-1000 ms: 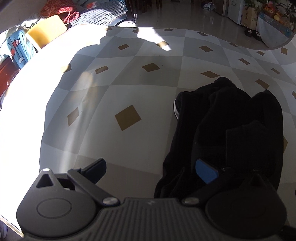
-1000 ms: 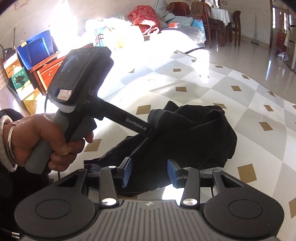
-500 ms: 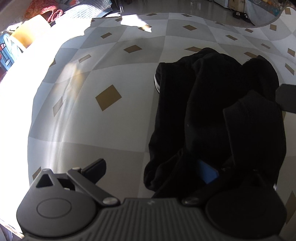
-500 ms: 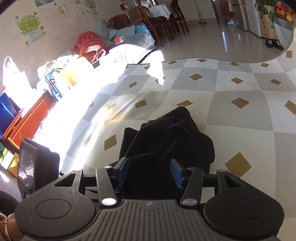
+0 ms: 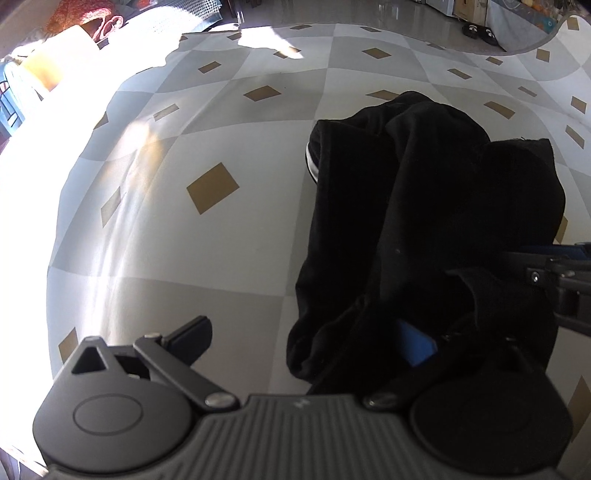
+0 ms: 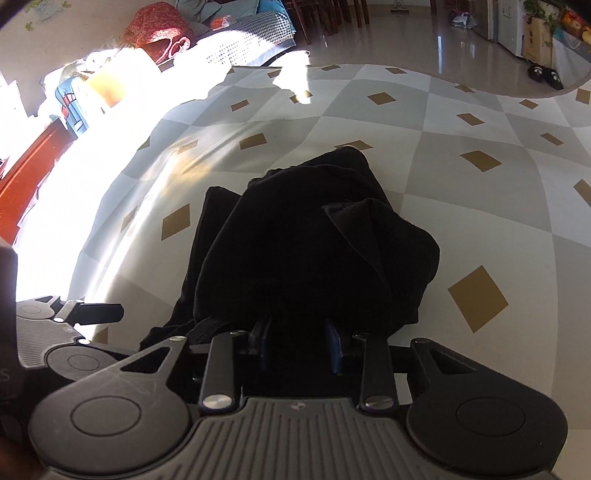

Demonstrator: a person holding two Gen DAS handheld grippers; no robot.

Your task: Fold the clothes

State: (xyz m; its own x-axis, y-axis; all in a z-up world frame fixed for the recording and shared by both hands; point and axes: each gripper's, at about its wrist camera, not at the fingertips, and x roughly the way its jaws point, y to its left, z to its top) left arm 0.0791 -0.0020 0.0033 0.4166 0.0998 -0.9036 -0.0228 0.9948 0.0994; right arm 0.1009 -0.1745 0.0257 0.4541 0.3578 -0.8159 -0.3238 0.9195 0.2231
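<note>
Left wrist view: the left gripper (image 5: 306, 339) points steeply down at a surface covered with a grey-and-white diamond cloth (image 5: 229, 258). Its jaws stand wide apart. The left finger (image 5: 192, 332) hangs over bare cloth and touches nothing. The right finger, with its blue pad (image 5: 415, 345), is partly buried in a fold of the black garment (image 5: 406, 206); no fabric is pinched between the two fingers. The garment lies bunched in a heap on the right half of the view, with a thin white stripe (image 5: 311, 167) at its left edge. At the far right edge, the right gripper (image 5: 554, 269) enters the view, its finger touching the heap.

Right wrist view: the left gripper (image 6: 88, 314) shows at the left edge, low over the sunlit cloth (image 6: 480, 221). The garment (image 6: 314, 240) sits at centre, piled up and creased, its near edge draped over the right gripper's fingertips. The right gripper (image 6: 297, 341) has its jaws narrow and closing, with black fabric between the blue pads (image 6: 332, 343); whether the pads already press on the fabric cannot be told. Beyond the cloth's far edge lie a red bundle (image 6: 155, 27), a checked cushion (image 6: 251, 37) and slippers (image 6: 545, 75) on a glossy floor.
</note>
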